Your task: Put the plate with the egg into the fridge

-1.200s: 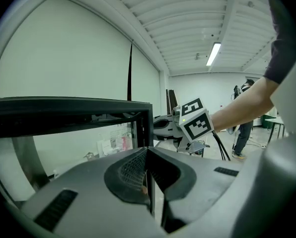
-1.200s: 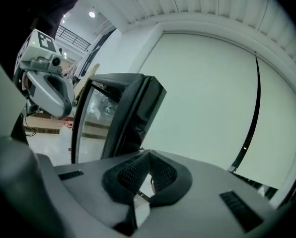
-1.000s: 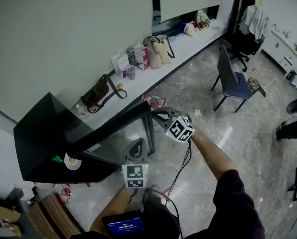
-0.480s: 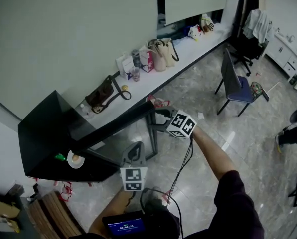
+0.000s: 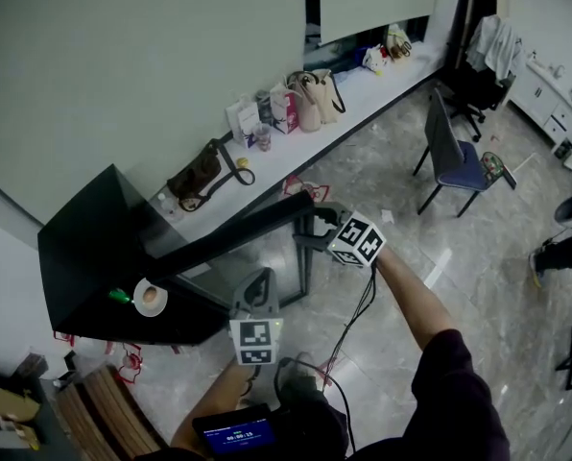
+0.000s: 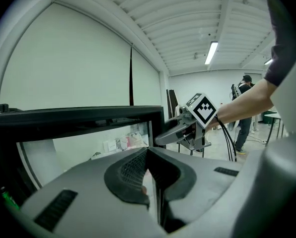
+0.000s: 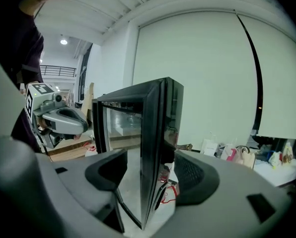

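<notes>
A white plate with a brown egg [image 5: 150,298] rests on top of the low black fridge [image 5: 84,257], next to a small green thing [image 5: 119,296]. The fridge's glass door [image 5: 230,240] stands swung out. My right gripper [image 5: 307,227] is at the door's free edge [image 7: 155,143]. Its jaws have just been opening and now stand open on either side of that edge, pads off it [image 7: 150,170]. My left gripper [image 5: 258,284] hangs in front of the fridge opening with its jaws closed together on nothing [image 6: 148,151].
A long white counter [image 5: 296,142] with bags and cartons runs along the wall behind the fridge. A blue chair [image 5: 454,157] stands on the marble floor to the right. A person's legs [image 5: 569,238] show at the far right. Cables hang from my right arm.
My right gripper has rolled and let go of the door edge, with its jaws now apart around it. Both grippers have drifted a little to the right.
</notes>
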